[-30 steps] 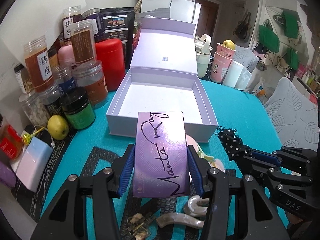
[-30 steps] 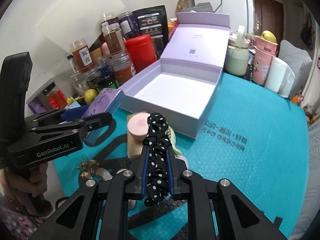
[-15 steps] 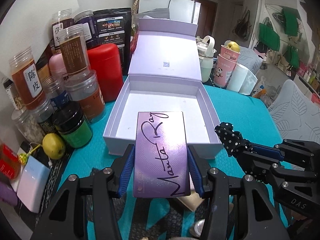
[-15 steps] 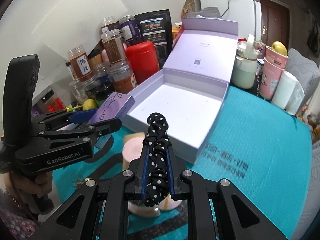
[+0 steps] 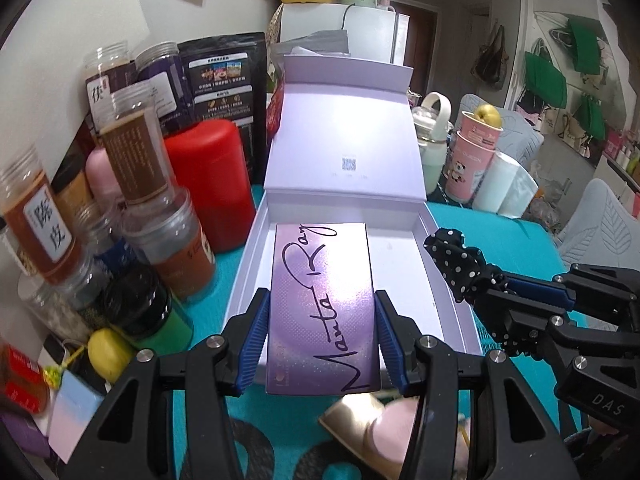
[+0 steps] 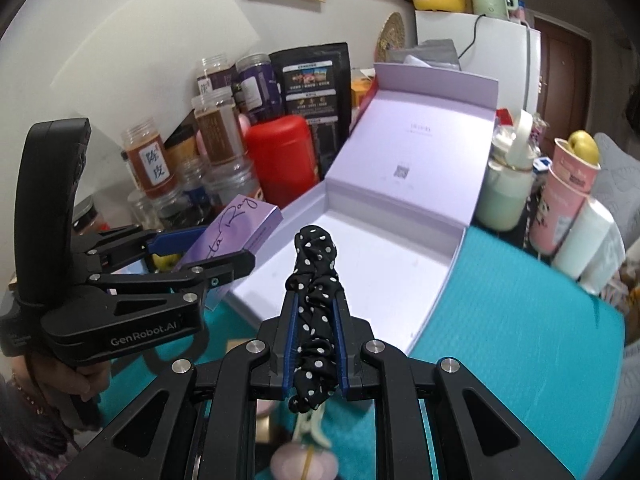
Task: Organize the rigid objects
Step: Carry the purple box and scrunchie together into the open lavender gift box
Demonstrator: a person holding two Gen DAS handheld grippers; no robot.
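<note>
My left gripper (image 5: pixel 320 340) is shut on a flat purple box with black script (image 5: pixel 324 304), held above the front left part of the open lilac gift box (image 5: pixel 460 296). The purple box (image 6: pixel 236 232) also shows in the right wrist view, pinched by the left gripper (image 6: pixel 224 250). My right gripper (image 6: pixel 314 344) is shut on a black scrunchie with white dots (image 6: pixel 316 280), just before the gift box's (image 6: pixel 352 292) near wall. In the left wrist view the scrunchie (image 5: pixel 460 260) hangs over the box's right wall. The gift box's lid (image 5: pixel 344 152) stands upright at the back.
Jars (image 5: pixel 36 216), a red canister (image 5: pixel 212 184) and a black pouch (image 5: pixel 224 80) crowd the table's left side. Pink cups (image 5: pixel 472 160) and a pale green jug (image 6: pixel 506 192) stand to the right of the lid. A pink round case (image 5: pixel 396 428) lies on the teal mat (image 6: pixel 520 320).
Both grippers have moved forward toward the gift box, each keeping its grip. The purple box now hangs over the box's inside; the scrunchie has reached its near wall.
</note>
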